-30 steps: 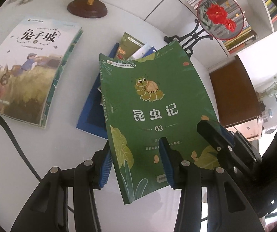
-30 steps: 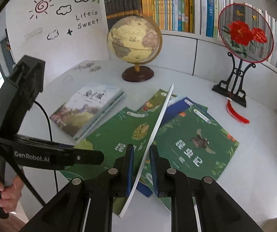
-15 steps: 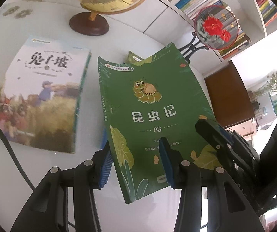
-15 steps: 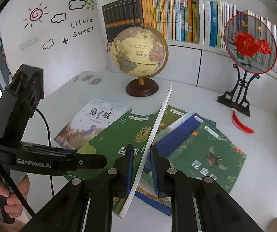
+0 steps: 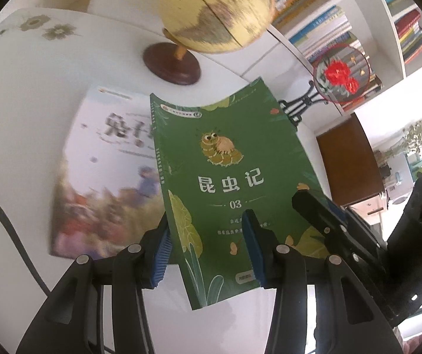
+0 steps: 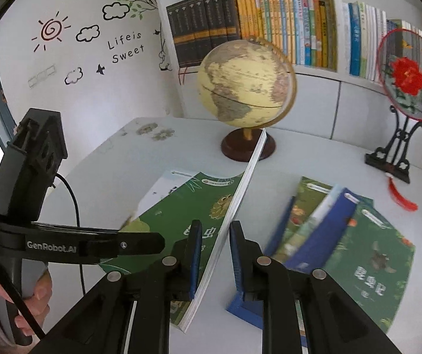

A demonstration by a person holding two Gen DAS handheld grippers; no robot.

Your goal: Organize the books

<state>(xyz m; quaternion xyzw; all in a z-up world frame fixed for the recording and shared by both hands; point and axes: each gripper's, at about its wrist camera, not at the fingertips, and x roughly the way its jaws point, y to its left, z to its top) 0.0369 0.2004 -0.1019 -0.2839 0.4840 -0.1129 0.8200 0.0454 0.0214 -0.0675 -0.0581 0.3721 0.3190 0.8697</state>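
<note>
The green insect book (image 5: pixel 228 188) numbered 03 hangs in the air between both grippers, tilted over the white table (image 5: pixel 19 118). The left gripper (image 5: pixel 208 247) pinches its spine-side lower corner, and the right gripper (image 6: pixel 215 253) has the page edge between its jaws. On that side only the left pad clearly touches the pages and a gap shows by the right pad, so I cannot tell how firm that hold is. If that side gives, the book would swing on the left gripper alone and could twist out or crease. Its far corner sits close to the globe (image 6: pixel 246 85) and its wooden base; pushed further that way, it might clip it. Below lies the pale rabbit-hill book (image 5: pixel 107 171); a drop would land askew on it, well apart from the loose pile of books (image 6: pixel 337 236).
</note>
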